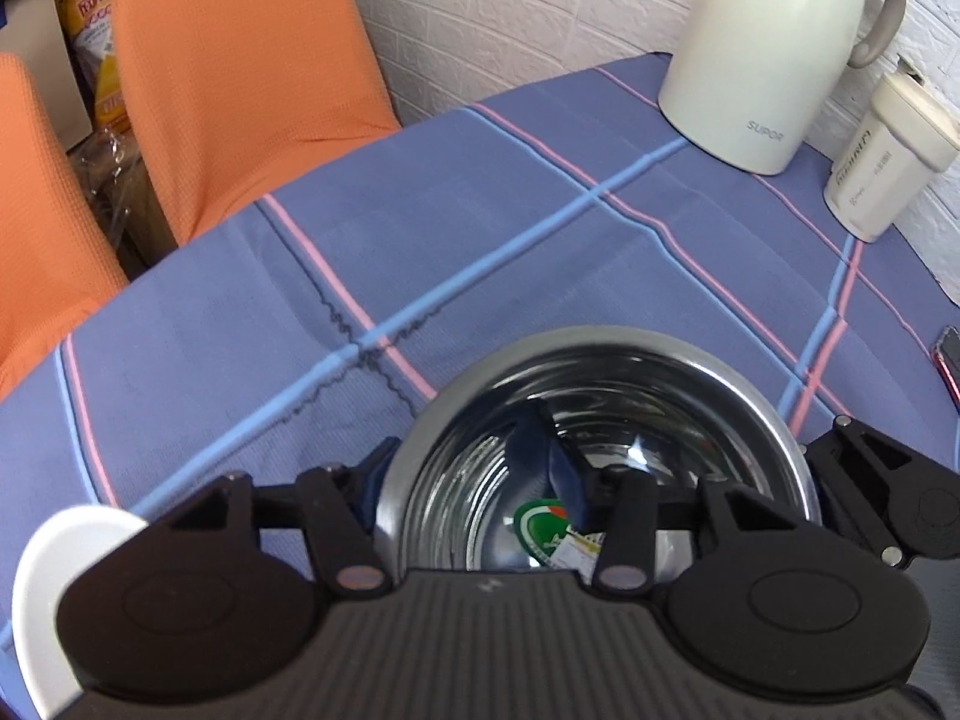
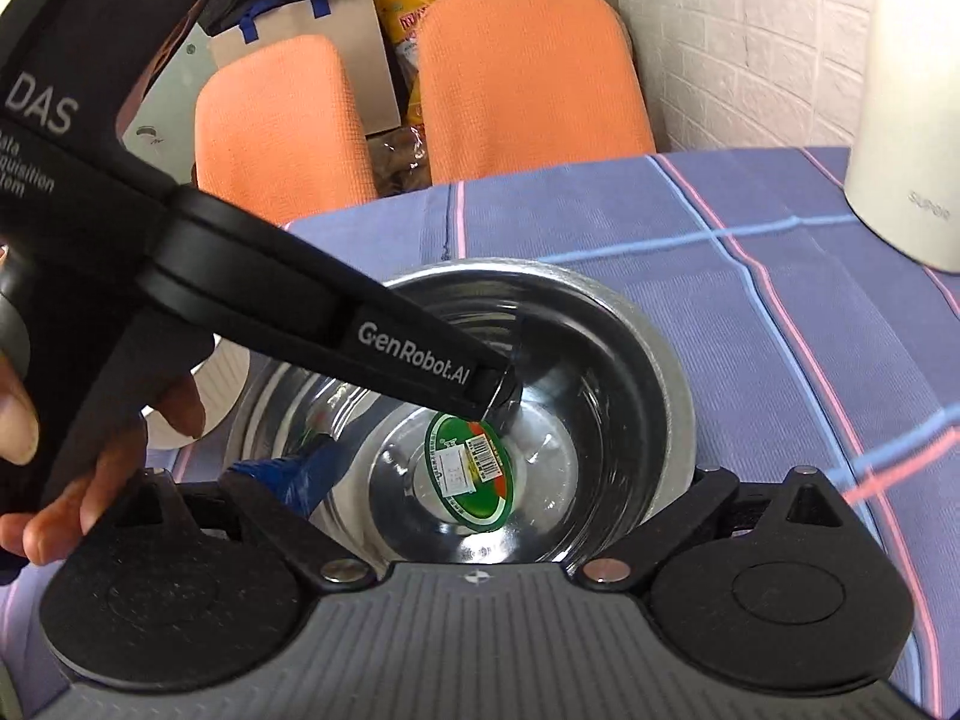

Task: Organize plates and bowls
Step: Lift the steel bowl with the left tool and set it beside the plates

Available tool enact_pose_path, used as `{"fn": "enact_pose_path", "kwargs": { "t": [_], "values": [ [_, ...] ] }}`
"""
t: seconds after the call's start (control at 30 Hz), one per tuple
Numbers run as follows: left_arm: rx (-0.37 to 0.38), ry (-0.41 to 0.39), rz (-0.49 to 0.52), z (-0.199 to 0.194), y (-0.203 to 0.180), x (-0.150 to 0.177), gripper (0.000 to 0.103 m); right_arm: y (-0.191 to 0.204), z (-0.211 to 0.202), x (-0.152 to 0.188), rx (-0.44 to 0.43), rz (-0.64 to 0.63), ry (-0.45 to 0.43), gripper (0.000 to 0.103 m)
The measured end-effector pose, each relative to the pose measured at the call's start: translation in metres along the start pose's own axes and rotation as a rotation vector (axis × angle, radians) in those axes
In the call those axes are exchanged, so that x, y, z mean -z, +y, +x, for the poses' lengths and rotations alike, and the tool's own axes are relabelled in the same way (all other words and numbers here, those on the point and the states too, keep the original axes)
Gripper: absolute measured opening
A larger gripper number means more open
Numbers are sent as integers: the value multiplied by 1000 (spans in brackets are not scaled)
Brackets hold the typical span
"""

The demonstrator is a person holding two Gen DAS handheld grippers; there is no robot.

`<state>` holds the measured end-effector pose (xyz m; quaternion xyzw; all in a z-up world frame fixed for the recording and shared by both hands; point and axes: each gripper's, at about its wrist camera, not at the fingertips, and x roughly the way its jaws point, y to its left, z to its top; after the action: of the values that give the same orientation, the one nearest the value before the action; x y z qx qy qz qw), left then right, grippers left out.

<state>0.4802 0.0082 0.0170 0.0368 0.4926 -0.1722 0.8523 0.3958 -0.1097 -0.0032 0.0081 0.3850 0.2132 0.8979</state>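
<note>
A steel bowl (image 1: 606,354) with a green sticker (image 2: 471,474) on its bottom stands on the blue plaid tablecloth. My left gripper (image 1: 468,471) straddles the bowl's left wall, one blue finger (image 1: 561,468) inside and the other outside the rim, closed down on it. In the right wrist view its black finger (image 2: 420,354) reaches down into the steel bowl (image 2: 654,360). My right gripper (image 2: 486,480) hangs spread wide over the bowl's near side. Only its left blue finger (image 2: 273,474) shows. A white dish (image 1: 42,588) lies just left of the bowl, mostly hidden.
A cream thermos jug (image 1: 762,48) and a small cream canister (image 1: 882,162) stand at the back right by the brick wall. A phone edge (image 1: 948,360) lies at the right. Two orange chairs (image 1: 240,72) stand behind the table. A person's hand (image 2: 54,420) holds the left gripper.
</note>
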Motion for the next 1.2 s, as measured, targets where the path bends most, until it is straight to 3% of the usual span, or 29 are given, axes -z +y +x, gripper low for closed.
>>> {"fn": "enact_pose_path", "kwargs": {
  "t": [0.13,0.33,0.8,1.03,1.2],
  "values": [
    [29,2,-20,-10,-8,10,46,6,-12,4,9,5,-16,88],
    [13,10,-17,-34,-28,42,45,14,-38,29,-14,31,-12,88],
    [-17,-42,-59,-104,-61,167,45,68,-106,114,-43,-6,-21,89],
    [-33,-75,-56,-117,-70,199,45,77,-115,137,-58,3,2,89],
    [-32,-83,-75,-112,-67,205,46,79,-111,142,-61,-7,18,89]
  ]
}}
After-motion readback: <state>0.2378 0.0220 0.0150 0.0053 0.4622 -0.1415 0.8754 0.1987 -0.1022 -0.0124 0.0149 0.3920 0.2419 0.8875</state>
